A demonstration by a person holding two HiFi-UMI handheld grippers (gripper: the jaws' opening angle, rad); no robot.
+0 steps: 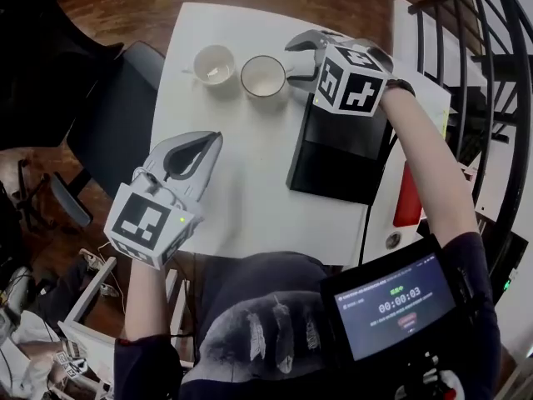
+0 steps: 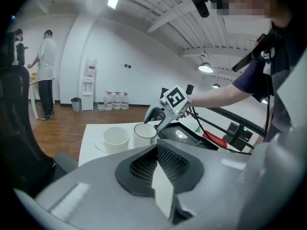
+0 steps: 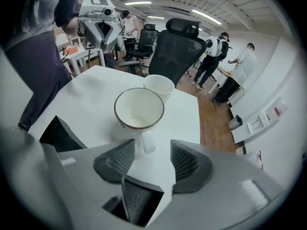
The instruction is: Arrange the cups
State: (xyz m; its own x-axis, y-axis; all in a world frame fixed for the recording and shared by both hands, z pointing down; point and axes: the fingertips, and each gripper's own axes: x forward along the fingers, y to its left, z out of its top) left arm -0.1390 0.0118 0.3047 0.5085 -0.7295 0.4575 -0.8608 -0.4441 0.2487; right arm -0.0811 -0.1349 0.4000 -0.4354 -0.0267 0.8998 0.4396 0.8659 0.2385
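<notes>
Head view: a plain white ceramic cup (image 1: pixel 214 63) and a red-rimmed white cup (image 1: pixel 263 76) stand side by side at the far end of the white desk (image 1: pixel 250 182).
Left gripper view: left claw (image 2: pixel 157 146) closed, empty.
Right gripper view: right claw (image 3: pixel 152 152) open, the red-rimmed cup's handle (image 3: pixel 147 143) between its jaws, not clamped.

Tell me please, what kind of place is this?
Most likely an open office or lab: black office chairs, a water dispenser with spare bottles by the wall, and a white work table.
</notes>
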